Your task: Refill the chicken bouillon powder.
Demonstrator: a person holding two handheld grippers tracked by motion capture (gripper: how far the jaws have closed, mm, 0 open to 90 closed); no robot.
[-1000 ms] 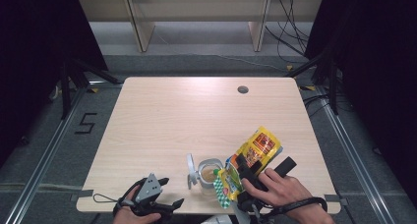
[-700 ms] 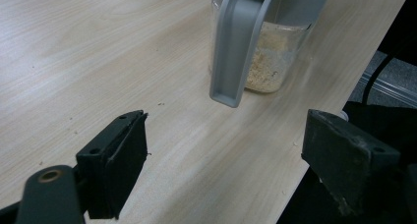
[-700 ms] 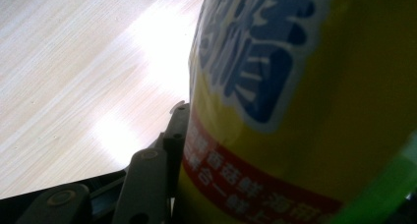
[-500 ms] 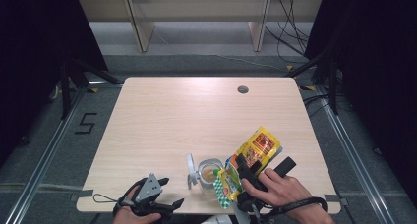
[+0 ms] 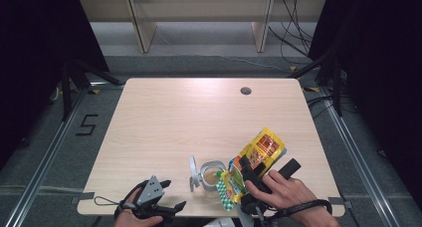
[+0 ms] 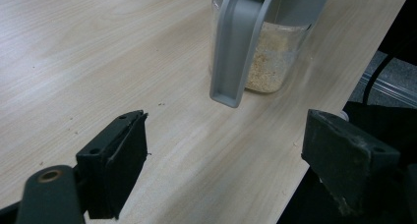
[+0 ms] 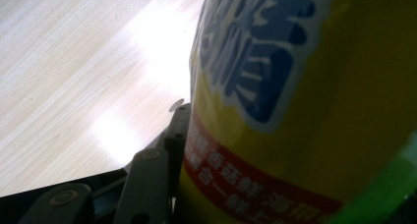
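Nearest the front edge of the table [image 5: 164, 117], the left gripper [image 5: 166, 196] is sitting low in the person's left hand [image 5: 130, 214], its jaws standing wide apart with nothing between them; in the left gripper view only bare wood is lying between the two black pads [image 6: 118, 160]. Just beyond it, a clear jar [image 5: 213, 174] with pale crumbs in the bottom is standing upright, its grey lid [image 5: 192, 172] hanging open on the side facing the left gripper, the flap [image 6: 237, 47] dangling down the front of the glass and standing between those jaws and the jar. To the jar's right, touching it or just beside it, the right gripper [image 5: 247, 173] is clamping a yellow snack bag [image 5: 261, 150], the right hand [image 5: 281, 189] wrapping the handle. The bag is tilting up off the table toward the far right, a green checked corner [image 5: 225, 189] drooping at the jar's rim. Farther off, a small round hole [image 5: 245, 91] is sitting near the back edge; beyond, shelving legs [image 5: 142, 25] and cables [image 5: 291, 33] are lying on the floor.
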